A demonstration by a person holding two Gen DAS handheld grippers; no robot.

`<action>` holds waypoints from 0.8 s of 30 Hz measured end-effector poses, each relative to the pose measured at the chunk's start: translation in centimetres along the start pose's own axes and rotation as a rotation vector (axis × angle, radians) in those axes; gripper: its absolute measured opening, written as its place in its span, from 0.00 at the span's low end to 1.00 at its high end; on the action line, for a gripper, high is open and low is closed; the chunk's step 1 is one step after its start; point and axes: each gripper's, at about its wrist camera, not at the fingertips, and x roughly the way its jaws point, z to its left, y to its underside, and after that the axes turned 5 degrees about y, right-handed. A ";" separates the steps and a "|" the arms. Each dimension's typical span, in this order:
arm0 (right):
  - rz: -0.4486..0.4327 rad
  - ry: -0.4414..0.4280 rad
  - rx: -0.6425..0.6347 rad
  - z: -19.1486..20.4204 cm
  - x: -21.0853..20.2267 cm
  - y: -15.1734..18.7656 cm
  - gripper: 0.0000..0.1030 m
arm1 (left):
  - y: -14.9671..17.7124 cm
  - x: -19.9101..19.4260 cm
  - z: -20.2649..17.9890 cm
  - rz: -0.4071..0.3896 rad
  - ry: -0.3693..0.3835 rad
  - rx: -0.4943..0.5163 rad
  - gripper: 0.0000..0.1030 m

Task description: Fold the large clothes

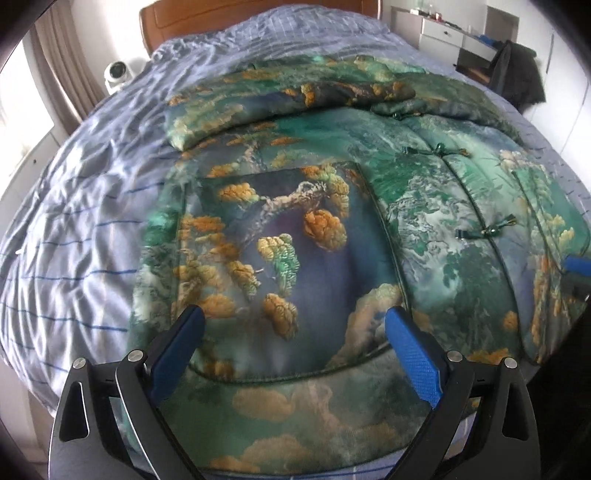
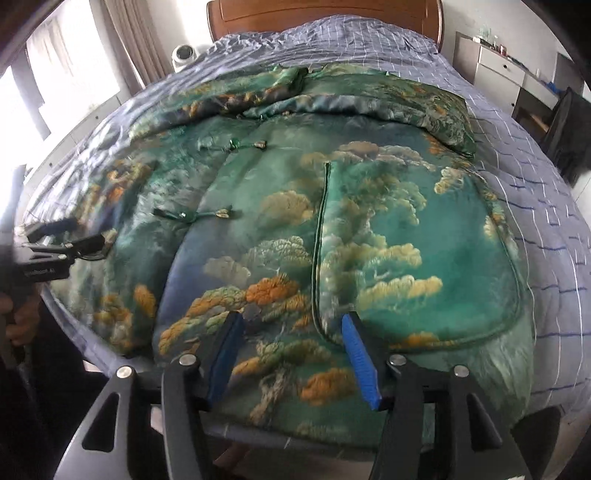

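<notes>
A large padded jacket (image 1: 332, 206), green and blue with orange and cream cloud print and knot buttons (image 1: 437, 149), lies flat, front up, on the bed; it also fills the right wrist view (image 2: 332, 221). Its sleeves are folded across the top near the collar (image 2: 291, 79). My left gripper (image 1: 293, 326) is open and empty just above the jacket's lower left hem. My right gripper (image 2: 293, 326) is open and empty above the lower hem near the front opening. The left gripper also shows at the left edge of the right wrist view (image 2: 79, 240).
The bed has a blue-grey checked quilt (image 1: 74, 229) and a wooden headboard (image 2: 325, 14). A white round device (image 1: 118, 72) sits at the left of the bed. White drawers (image 2: 498, 66) and a dark chair with clothes (image 1: 517, 74) stand at the right.
</notes>
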 end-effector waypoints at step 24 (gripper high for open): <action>0.039 0.123 0.050 -2.6 -1.2 3.1 0.55 | 1.3 -0.8 0.1 -0.016 0.008 -0.034 0.96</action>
